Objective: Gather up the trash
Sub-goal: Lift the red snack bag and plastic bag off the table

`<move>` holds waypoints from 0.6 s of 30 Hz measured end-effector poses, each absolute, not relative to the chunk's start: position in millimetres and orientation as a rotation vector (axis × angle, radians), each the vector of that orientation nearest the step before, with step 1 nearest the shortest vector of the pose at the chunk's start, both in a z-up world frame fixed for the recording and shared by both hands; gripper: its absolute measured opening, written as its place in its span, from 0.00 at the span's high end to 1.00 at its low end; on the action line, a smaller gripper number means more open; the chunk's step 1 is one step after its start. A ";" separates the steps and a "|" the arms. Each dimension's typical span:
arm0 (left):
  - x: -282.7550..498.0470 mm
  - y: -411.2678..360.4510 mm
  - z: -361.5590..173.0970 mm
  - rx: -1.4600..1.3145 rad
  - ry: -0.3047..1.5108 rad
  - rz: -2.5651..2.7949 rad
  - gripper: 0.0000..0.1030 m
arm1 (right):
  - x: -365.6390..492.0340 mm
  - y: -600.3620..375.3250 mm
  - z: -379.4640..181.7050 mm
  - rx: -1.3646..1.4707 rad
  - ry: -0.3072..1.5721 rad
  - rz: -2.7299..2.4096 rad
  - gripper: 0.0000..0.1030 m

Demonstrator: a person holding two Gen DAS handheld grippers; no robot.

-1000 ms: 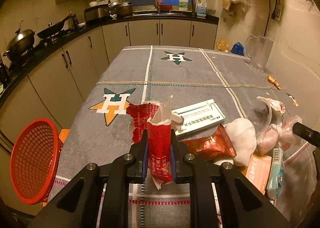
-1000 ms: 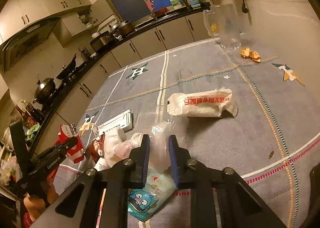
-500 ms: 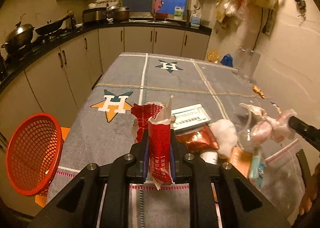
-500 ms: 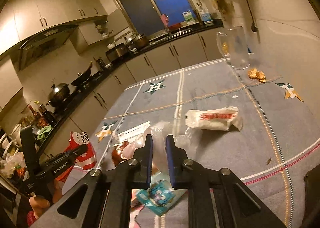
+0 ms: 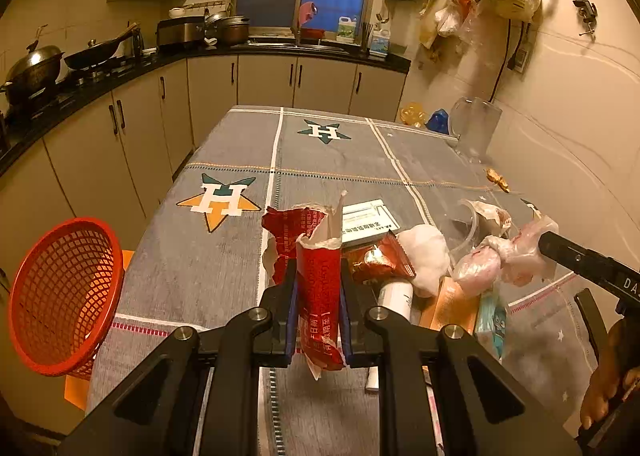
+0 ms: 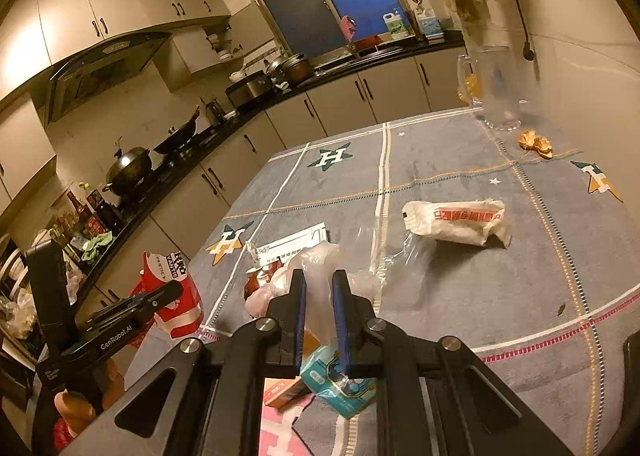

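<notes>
My left gripper (image 5: 319, 276) is shut on a torn red snack wrapper (image 5: 316, 256) and holds it above the near edge of the table (image 5: 224, 256). It also shows in the right wrist view (image 6: 176, 296) at the left. My right gripper (image 6: 319, 288) is shut on a crumpled clear plastic bag (image 6: 320, 268), lifted off the table; in the left wrist view the bag (image 5: 504, 256) hangs from its fingers at the right. An orange-red mesh basket (image 5: 60, 296) stands left of the table, below its edge.
On the table lie a white wrapper with red print (image 6: 456, 220), a leaflet (image 5: 368, 220), a red foil packet (image 5: 376, 260), a white wad (image 5: 428, 256), a teal tissue pack (image 6: 340, 380), an orange box (image 6: 284, 392), peel scraps (image 6: 534, 142) and a glass pitcher (image 5: 474, 128).
Both grippers have risen and pulled back from the table. The plastic bag has come up off the pile in my right gripper. The red wrapper stays clamped in my left.
</notes>
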State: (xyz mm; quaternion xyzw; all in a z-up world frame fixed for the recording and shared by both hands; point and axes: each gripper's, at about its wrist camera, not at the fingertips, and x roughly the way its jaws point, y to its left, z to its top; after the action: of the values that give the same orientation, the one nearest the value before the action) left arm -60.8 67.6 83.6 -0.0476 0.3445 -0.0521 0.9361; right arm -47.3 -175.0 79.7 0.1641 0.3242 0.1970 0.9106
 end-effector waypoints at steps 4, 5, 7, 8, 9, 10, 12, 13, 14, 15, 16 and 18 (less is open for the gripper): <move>-62.7 68.2 83.2 -0.092 0.701 -0.101 0.85 | -49.2 -171.1 79.6 0.328 0.672 0.414 0.86; -63.5 68.3 83.1 -0.089 0.700 -0.097 0.85 | -48.5 -170.7 79.2 0.327 0.673 0.416 0.86; -65.7 68.5 82.7 -0.088 0.700 -0.097 0.85 | -48.7 -168.1 78.8 0.322 0.677 0.420 0.86; -66.4 69.1 82.7 -0.090 0.699 -0.095 0.85 | -47.1 -168.3 78.4 0.321 0.679 0.422 0.86; -66.9 69.6 82.9 -0.089 0.698 -0.092 0.85 | -46.9 -166.9 78.3 0.319 0.681 0.425 0.86; -67.5 70.1 83.0 -0.088 0.697 -0.090 0.85 | -46.7 -165.2 77.8 0.317 0.683 0.428 0.86; -67.7 70.3 82.7 -0.089 0.699 -0.088 0.85 | -47.1 -162.3 77.3 0.311 0.685 0.432 0.86; -68.0 70.8 82.6 -0.090 0.699 -0.086 0.85 | -47.0 -160.6 77.0 0.307 0.686 0.434 0.86; -68.5 71.5 82.6 -0.091 0.700 -0.085 0.85 | -45.9 -159.3 77.5 0.305 0.688 0.435 0.86; -68.7 72.3 82.6 -0.092 0.700 -0.085 0.85 | -45.5 -157.7 77.3 0.302 0.689 0.437 0.86; -68.6 72.2 82.7 -0.092 0.700 -0.082 0.85 | -45.4 -156.1 77.1 0.299 0.690 0.440 0.86; -68.9 72.9 82.8 -0.091 0.699 -0.079 0.85 | -45.6 -153.8 76.6 0.292 0.691 0.443 0.86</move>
State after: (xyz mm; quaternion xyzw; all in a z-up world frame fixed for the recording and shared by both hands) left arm -68.9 72.9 82.8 -0.0446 0.3422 -0.0388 0.9378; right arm -45.6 -153.8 76.6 0.1413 0.3347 0.2145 0.9067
